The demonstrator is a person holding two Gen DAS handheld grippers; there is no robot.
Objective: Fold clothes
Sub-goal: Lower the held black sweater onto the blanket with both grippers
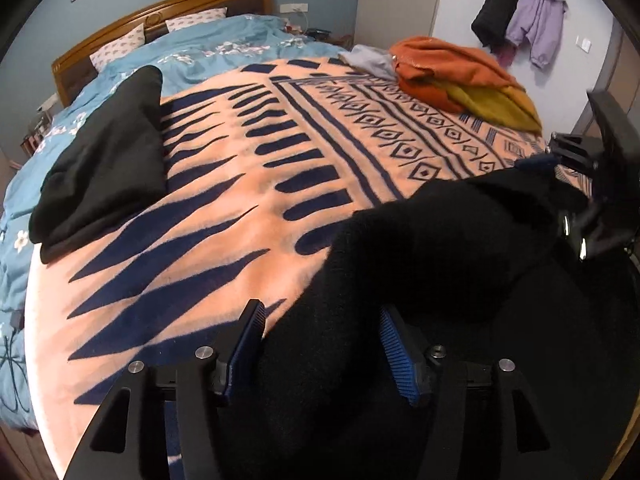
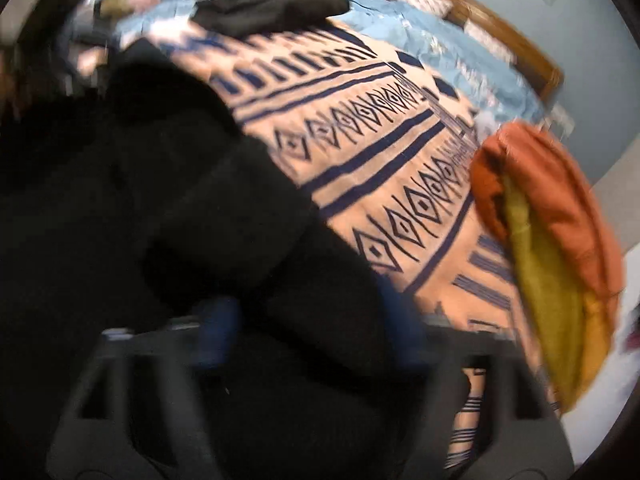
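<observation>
A: In the left wrist view, what is nearest?

B: The left gripper (image 1: 322, 344), its blue pads (image 1: 396, 354) parted, with the black garment (image 1: 440, 280) lying between them. I cannot tell whether the pads press it. The garment sprawls over the near part of the peach and navy blanket (image 1: 248, 184) on the bed.

A: And further off?

B: A folded black piece (image 1: 104, 160) at the blanket's left edge, an orange and mustard pile (image 1: 460, 76) at the far right, and the right gripper (image 1: 592, 208) at the garment's right end.

A: The right wrist view?

B: Blurred. The right gripper (image 2: 308, 324) is nearest, black garment (image 2: 180, 208) bunched between its blue pads (image 2: 218, 332); grip unclear. Beyond lie the blanket (image 2: 400, 152), the orange and mustard pile (image 2: 552, 248) on the right and the folded black piece (image 2: 272, 12) at the top.
</observation>
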